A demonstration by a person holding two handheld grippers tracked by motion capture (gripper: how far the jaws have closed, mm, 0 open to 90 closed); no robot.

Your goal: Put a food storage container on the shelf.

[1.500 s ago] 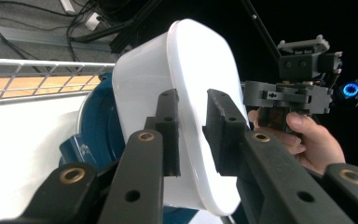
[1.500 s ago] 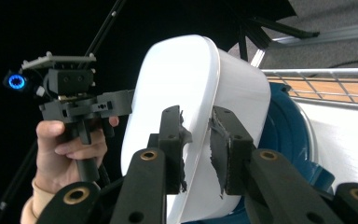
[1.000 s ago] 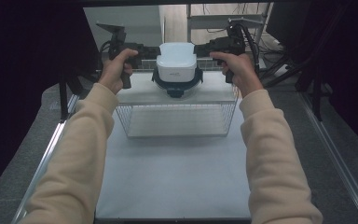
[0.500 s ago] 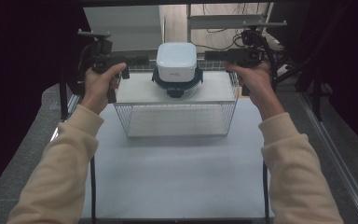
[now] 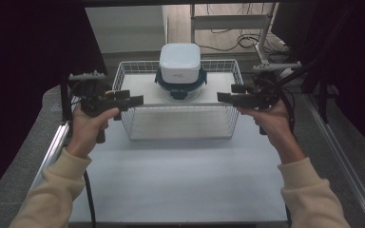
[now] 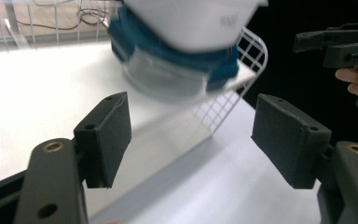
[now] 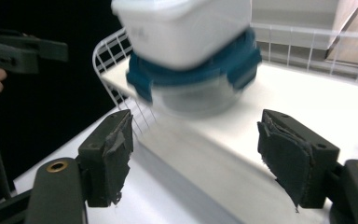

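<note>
A white wire basket (image 5: 178, 135) stands at the middle of the table. At its back sits a clear round container with a blue clip lid (image 5: 179, 85), and a white square box (image 5: 179, 59) is stacked on top. My left gripper (image 5: 135, 100) hovers open by the basket's front left corner, its jaws pointing right. My right gripper (image 5: 221, 98) hovers open by the front right corner, pointing left. Neither touches anything. In the left gripper view the wide-apart pads (image 6: 105, 135) frame the blurred blue lid (image 6: 177, 58). The right gripper view shows the box (image 7: 182, 28) above torn pads (image 7: 284, 156).
A pale mat (image 5: 180, 180) covers the table in front of the basket. Metal rails (image 5: 52, 147) run along both sides. Dark curtains hang left and right. A metal frame leg (image 5: 266, 28) and floor cables (image 5: 223, 40) lie beyond the basket.
Both hands have drawn apart from the stacked containers and come back toward the near side, now level with the basket's front corners. The containers have stayed in place.
</note>
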